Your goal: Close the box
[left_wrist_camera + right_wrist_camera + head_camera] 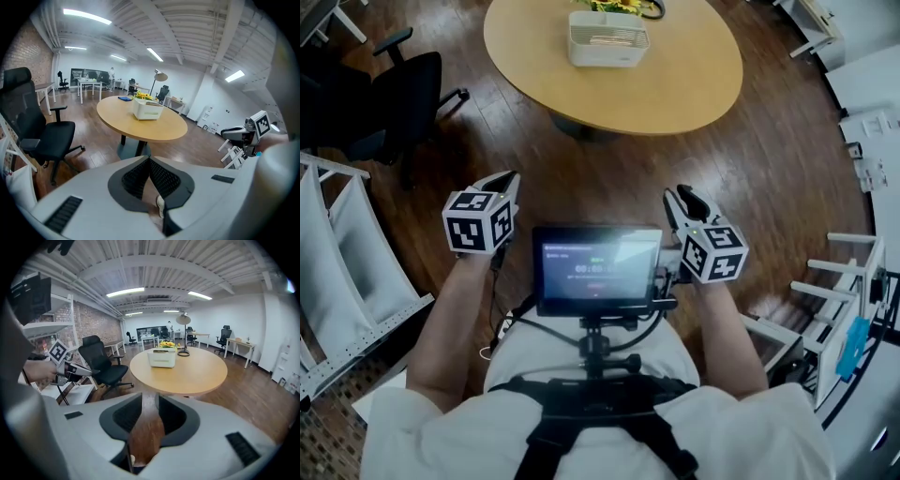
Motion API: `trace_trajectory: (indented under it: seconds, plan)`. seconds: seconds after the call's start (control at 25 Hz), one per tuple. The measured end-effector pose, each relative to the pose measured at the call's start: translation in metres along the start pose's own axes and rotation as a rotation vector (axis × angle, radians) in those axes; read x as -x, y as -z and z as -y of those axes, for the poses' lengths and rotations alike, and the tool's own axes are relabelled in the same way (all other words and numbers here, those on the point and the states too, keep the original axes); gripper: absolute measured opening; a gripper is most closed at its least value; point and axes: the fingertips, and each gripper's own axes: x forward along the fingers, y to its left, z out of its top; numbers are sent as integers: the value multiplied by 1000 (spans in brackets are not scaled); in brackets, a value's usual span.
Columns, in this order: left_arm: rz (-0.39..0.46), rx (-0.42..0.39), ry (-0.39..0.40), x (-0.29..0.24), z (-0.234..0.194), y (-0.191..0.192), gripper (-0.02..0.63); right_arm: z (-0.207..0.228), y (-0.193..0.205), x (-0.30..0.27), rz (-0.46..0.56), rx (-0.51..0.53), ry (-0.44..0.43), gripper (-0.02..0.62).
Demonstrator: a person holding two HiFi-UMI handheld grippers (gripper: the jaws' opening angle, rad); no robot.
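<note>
The white box (607,39) stands on the far part of the round wooden table (675,89), well ahead of both grippers. From above, its top shows beige inside. It also appears in the left gripper view as the box (147,108) and in the right gripper view as the box (162,357), small and distant. My left gripper (508,178) is held over the floor with its jaws meeting at the tips (149,158), nothing between them. My right gripper (680,195) is level with it; its jaws (150,397) stand apart with only floor showing in the gap.
A black office chair (403,94) stands left of the table. White racks (347,272) are at my left and more white frames (853,309) at my right. A small monitor (596,267) is mounted on my chest rig. Yellow flowers (614,6) sit behind the box.
</note>
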Motion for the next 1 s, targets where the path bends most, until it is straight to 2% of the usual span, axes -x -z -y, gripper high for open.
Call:
trace_trajectory:
  seconds: [0.2,0.4,0.68,1.0]
  plan:
    - [18,-6,-6,4,-3,6,-6,2,7,7,-4,-17,28,119]
    - [16,4,-27,9,-6,13,-6,-3,16,3,-15,-25,18,118]
    - [28,15,-79,41,67,34,-6,16,44,60,32,-19,-37,118]
    - [7,14,-144,61,111,64,-6,24,82,85,22,-34,-117,115]
